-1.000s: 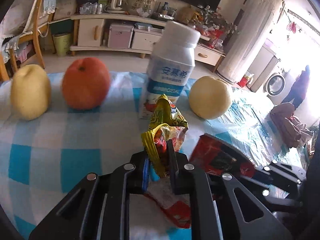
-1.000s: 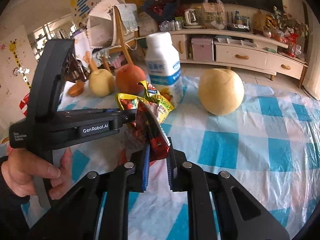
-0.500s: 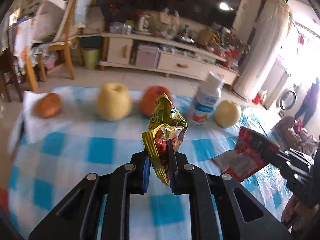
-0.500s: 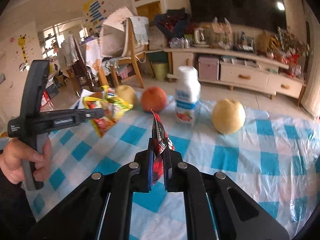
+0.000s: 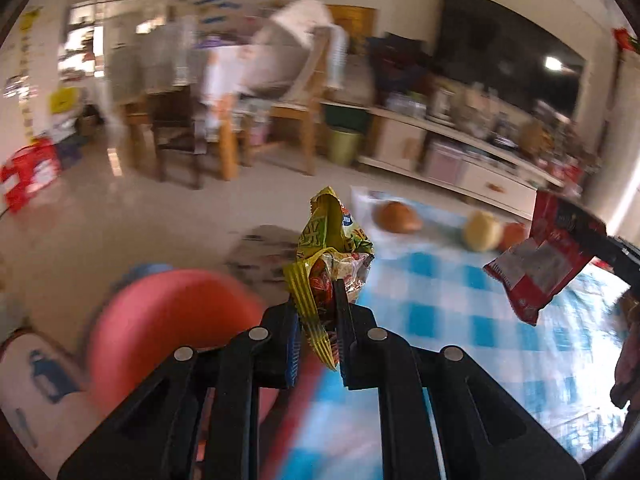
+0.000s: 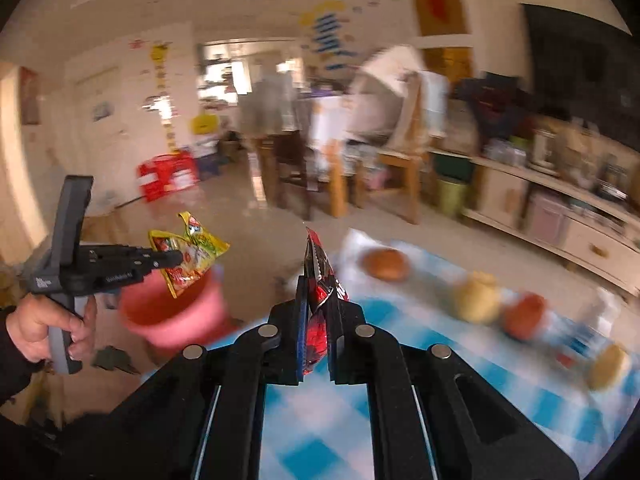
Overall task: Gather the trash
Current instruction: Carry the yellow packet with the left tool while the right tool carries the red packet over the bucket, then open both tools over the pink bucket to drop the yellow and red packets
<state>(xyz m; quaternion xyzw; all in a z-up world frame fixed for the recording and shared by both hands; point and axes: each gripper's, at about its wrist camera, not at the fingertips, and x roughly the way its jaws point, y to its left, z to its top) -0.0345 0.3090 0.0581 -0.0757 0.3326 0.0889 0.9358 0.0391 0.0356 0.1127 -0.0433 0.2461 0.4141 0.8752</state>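
My left gripper (image 5: 319,312) is shut on a crumpled yellow snack wrapper (image 5: 330,248) and holds it in the air beside a pink bucket (image 5: 168,320). In the right wrist view the left gripper (image 6: 176,258) holds the yellow wrapper (image 6: 190,256) just above the pink bucket (image 6: 172,312). My right gripper (image 6: 318,304) is shut on a red snack wrapper (image 6: 318,276), held up over the table's left edge. That red wrapper (image 5: 540,260) also shows at the right of the left wrist view.
The blue-checked tablecloth (image 6: 420,380) carries a brown bun (image 6: 386,264), a yellow pear (image 6: 476,298), a red apple (image 6: 524,316) and another pear (image 6: 608,364). Wooden chairs (image 6: 400,176), a green bin (image 6: 450,196) and a low cabinet (image 6: 560,216) stand behind.
Both grippers swung left, away from the fruit and bottle, still holding their wrappers. The pink bucket came into view under the left gripper.
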